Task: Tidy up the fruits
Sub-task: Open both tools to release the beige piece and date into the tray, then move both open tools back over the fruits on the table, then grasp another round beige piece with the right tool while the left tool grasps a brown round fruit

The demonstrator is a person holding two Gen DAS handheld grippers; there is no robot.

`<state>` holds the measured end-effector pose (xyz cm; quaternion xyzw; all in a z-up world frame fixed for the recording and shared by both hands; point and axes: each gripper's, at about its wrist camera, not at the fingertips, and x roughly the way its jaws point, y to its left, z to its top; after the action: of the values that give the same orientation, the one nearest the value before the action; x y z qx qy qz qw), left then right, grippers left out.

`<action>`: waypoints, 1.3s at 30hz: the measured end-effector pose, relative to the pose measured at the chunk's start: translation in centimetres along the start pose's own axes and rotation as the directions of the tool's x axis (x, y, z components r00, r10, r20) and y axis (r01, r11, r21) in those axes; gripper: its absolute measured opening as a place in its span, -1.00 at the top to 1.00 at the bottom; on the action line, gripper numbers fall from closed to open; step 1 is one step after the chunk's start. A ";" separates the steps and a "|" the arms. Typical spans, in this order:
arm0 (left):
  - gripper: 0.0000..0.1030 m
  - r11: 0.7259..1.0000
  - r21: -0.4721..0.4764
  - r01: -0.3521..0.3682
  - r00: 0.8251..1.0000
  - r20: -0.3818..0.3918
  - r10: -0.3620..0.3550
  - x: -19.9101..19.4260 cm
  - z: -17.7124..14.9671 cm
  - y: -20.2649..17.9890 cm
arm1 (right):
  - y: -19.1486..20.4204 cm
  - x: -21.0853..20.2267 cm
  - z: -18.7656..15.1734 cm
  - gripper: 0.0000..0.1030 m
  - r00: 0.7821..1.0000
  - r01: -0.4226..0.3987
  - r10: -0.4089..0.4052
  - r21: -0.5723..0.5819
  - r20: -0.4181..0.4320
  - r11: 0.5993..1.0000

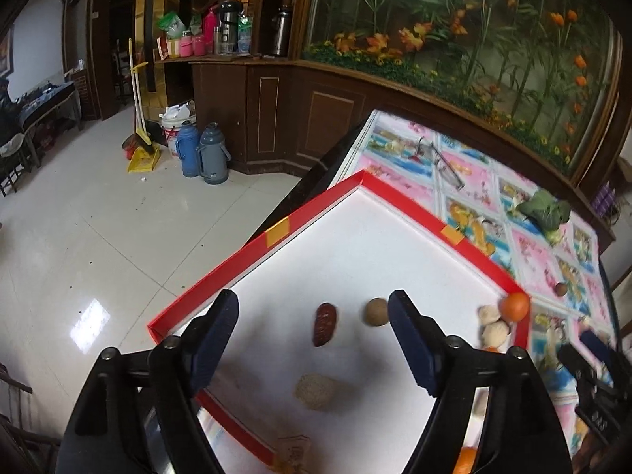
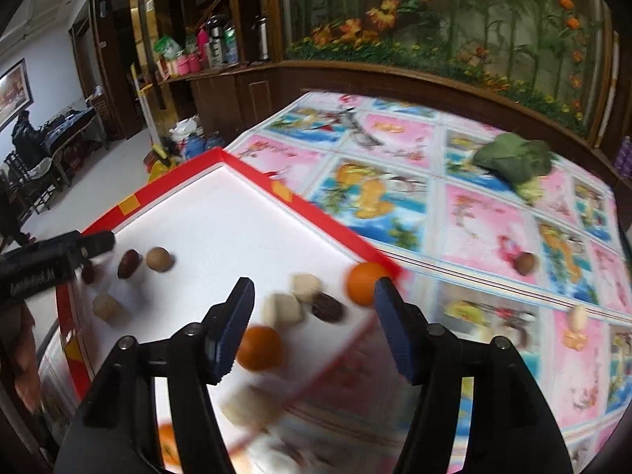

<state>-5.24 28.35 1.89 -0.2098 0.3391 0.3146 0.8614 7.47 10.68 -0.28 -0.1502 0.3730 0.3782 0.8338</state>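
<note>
The worktop (image 2: 493, 213) under its pink cartoon-print cloth carries a shallow red-rimmed white cardboard tray (image 1: 221, 276), likely the collecting place. Small round fruits (image 1: 375, 312) sit scattered inside, a few loose outside. The left tool (image 1: 314, 310) and right tool (image 2: 314, 298) both gape, gripping nothing; the tray's far half is free.

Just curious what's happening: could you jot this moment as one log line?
left gripper: open, over red date | right gripper: open, nothing held | red-rimmed tray: dates, oranges, pale fruits inside | stage: sorting
</note>
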 end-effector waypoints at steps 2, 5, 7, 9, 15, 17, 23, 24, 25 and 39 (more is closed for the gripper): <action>-0.53 1.000 0.001 0.013 1.000 -0.005 -0.013 0.0 -0.1 -0.9 | -1.8 -1.7 -1.0 -0.32 1.000 0.022 -0.023 0.020 0.010 1.000; -0.53 0.998 0.039 0.050 0.998 -0.025 -0.049 0.1 -0.5 -3.4 | -5.6 -4.0 -3.6 -0.42 0.996 0.087 -0.088 0.071 0.006 0.994; -0.53 0.994 0.074 0.076 0.997 -0.027 -0.074 -0.3 -1.0 -5.1 | -8.1 -5.1 -5.2 -0.44 0.991 0.131 -0.130 0.107 -0.015 0.986; -0.53 0.987 0.122 0.106 0.994 -0.032 -0.103 -0.5 -1.6 -7.3 | -11.8 -5.9 -7.3 -0.44 0.981 0.192 -0.185 0.171 -0.055 0.966; -0.53 0.947 0.266 0.181 0.983 -0.071 -0.168 -0.7 -3.5 -13.4 | -19.3 -7.4 -9.6 -0.44 0.959 0.283 -0.269 0.342 -0.090 0.896; -0.53 0.932 0.307 0.193 0.981 -0.079 -0.177 -0.8 -4.0 -14.8 | -20.3 -6.9 -8.9 -0.44 0.959 0.282 -0.271 0.358 -0.081 0.890; -0.53 0.909 0.368 0.195 0.981 -0.082 -0.177 -0.7 -4.5 -17.1 | -21.2 -2.3 -5.7 -0.27 0.949 0.315 -0.303 0.313 -0.086 0.896; -0.53 0.908 0.369 0.199 0.980 -0.086 -0.180 -0.5 -4.4 -17.6 | -21.6 -1.6 -5.4 -0.12 0.947 0.322 -0.309 0.317 -0.094 0.892; -0.53 0.905 0.372 0.204 0.979 -0.088 -0.185 -0.3 -4.4 -18.1 | -21.9 -1.0 -5.2 -0.02 0.942 0.336 -0.319 0.319 -0.104 0.886; -0.52 0.847 0.457 0.272 0.962 -0.137 -0.235 6.4 -5.3 -32.7 | -26.1 -3.8 -8.5 0.47 0.950 0.300 -0.306 0.460 -0.063 0.836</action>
<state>18.42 4.51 -1.46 -0.0488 0.4069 0.0980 0.9069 20.92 -13.27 -4.04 -0.0010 0.4187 0.1423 0.8969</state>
